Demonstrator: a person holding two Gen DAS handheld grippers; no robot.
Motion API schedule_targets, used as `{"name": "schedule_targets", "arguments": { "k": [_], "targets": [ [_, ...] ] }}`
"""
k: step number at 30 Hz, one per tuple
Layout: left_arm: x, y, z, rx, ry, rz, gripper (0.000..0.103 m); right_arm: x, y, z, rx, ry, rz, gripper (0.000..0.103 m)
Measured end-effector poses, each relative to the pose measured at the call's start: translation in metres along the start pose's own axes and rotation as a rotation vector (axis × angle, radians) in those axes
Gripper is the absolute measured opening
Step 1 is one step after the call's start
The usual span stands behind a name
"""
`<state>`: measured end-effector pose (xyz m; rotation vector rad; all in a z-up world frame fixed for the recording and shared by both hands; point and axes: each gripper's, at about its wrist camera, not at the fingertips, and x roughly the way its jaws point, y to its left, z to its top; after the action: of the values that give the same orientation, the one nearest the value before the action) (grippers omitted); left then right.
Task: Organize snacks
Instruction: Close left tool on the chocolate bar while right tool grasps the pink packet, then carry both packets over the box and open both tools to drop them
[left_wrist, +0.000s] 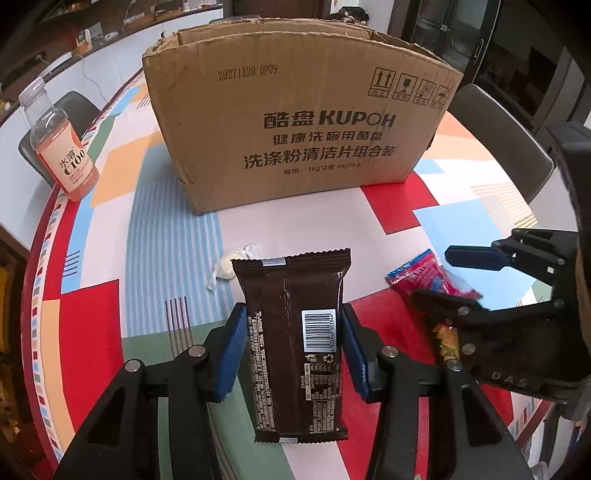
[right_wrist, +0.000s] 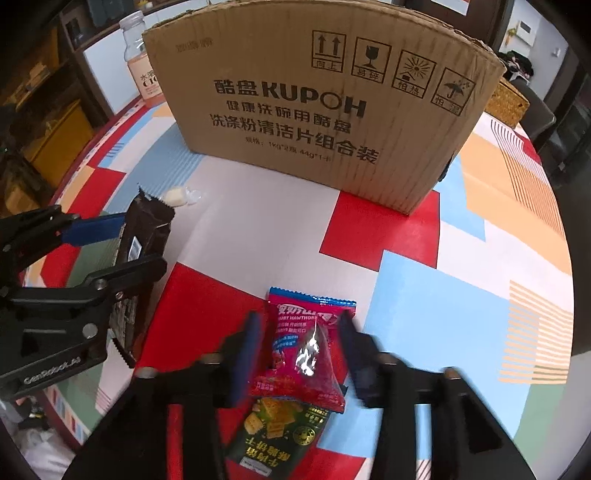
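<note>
Nearest, the left gripper (left_wrist: 293, 341) had its blue fingers (left_wrist: 232, 350) pressed against both sides of the dark brown snack pack (left_wrist: 295, 347), barcode side up; it looked gripped, though lifted or not I couldn't tell. The right gripper (right_wrist: 301, 360) (blurred, prob. moving) stood spread either side of the red hawthorn packet (right_wrist: 306, 354), not touching, with a green cracker packet (right_wrist: 277, 432) partly under it on the counter (right_wrist: 424, 288). A small white wrapped candy (left_wrist: 231, 269) lay further out. Behind stood the open cardboard box (left_wrist: 295, 122), with a drink bottle (left_wrist: 62, 147) off to the left. Step in hand: picking up snacks. Next, likely: the right closes on the packet, then both carry over the box rim & drop in.
</note>
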<state>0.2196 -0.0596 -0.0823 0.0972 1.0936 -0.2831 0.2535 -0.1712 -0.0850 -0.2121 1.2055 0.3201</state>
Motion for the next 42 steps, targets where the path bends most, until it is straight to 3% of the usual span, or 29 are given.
{"name": "schedule_targets", "arguments": {
  "k": [10, 13, 16, 27, 42],
  "targets": [
    [0.002, 0.000, 0.000, 0.003, 0.004, 0.001, 0.048, 0.023, 0.001, -0.001, -0.003, 0.050, -0.013, 0.051],
    [0.003, 0.000, 0.000, 0.006, 0.005, 0.002, 0.048, 0.027, 0.001, 0.001, 0.003, 0.055, -0.017, 0.042],
    [0.002, -0.001, 0.000, 0.004, 0.004, -0.004, 0.048, 0.025, 0.001, 0.000, 0.002, 0.042, -0.026, 0.040],
    [-0.023, 0.006, 0.003, -0.022, -0.064, -0.023, 0.048, -0.010, -0.004, 0.005, 0.038, -0.069, -0.028, 0.040],
    [-0.082, 0.012, 0.023, -0.044, -0.255, -0.019, 0.047, -0.074, -0.004, 0.023, 0.091, -0.272, -0.001, 0.040]
  ]
}}
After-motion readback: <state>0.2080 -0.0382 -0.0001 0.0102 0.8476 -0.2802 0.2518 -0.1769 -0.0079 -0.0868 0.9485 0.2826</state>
